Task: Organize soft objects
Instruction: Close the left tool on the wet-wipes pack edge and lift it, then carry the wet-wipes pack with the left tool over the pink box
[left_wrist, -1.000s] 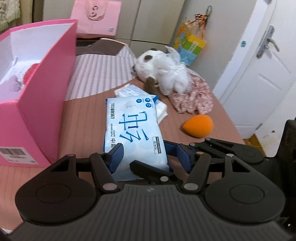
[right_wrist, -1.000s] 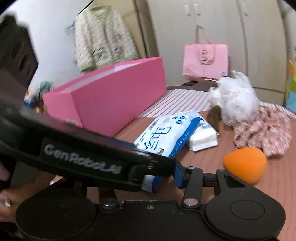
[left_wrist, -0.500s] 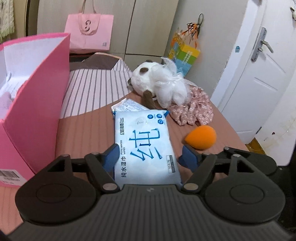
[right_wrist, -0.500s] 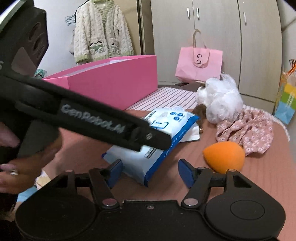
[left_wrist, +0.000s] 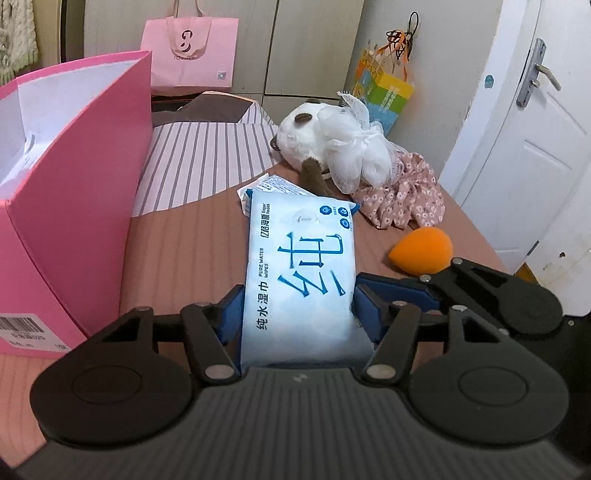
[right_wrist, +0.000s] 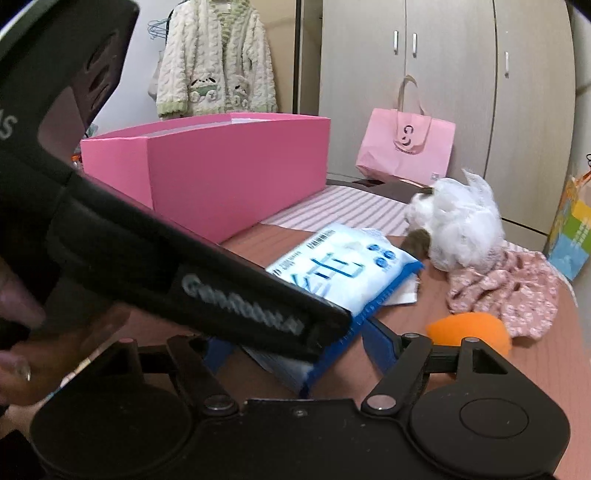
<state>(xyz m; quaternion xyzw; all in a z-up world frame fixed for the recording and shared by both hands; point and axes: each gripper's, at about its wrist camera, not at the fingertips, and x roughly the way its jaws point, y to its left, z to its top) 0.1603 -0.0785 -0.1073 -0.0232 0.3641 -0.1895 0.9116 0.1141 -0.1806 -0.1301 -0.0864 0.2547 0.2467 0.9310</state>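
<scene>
The left gripper (left_wrist: 297, 314) has its blue pads pressed against both long sides of the wipes pack (left_wrist: 301, 273), clamped on its near end. The pack lies lengthwise on the brown table (left_wrist: 184, 251), its far end overlapping a smaller white packet (left_wrist: 266, 184). The right gripper (right_wrist: 295, 354) sits just beside the same near end with its fingers spread; one blue finger (right_wrist: 380, 343) shows to the right of the pack, not touching it, so it holds nothing.

The likely trouble is the grip itself. The pack is soft and slick, held only at one end, so on lifting the far end would probably sag, and the film could slide out of the pads. Its far end may also drag the packet beneath it. The two grippers are crowded together, the left one's body crossing the right camera's view, so a sideways swing risks a knock between them.

The pink box (left_wrist: 74, 184) stands at the left, open on top, and seems the natural place for the pack. Its wall is tall, so the pack would have to rise well clear of the rim (left_wrist: 85, 122) or catch on it. Between pack and box the table is bare, giving room leftward. To the right lie the orange sponge (left_wrist: 421, 249) and floral cloth (left_wrist: 402, 199), with the plush toy (left_wrist: 332, 144) at the far end; the table's right edge is just past them.
</scene>
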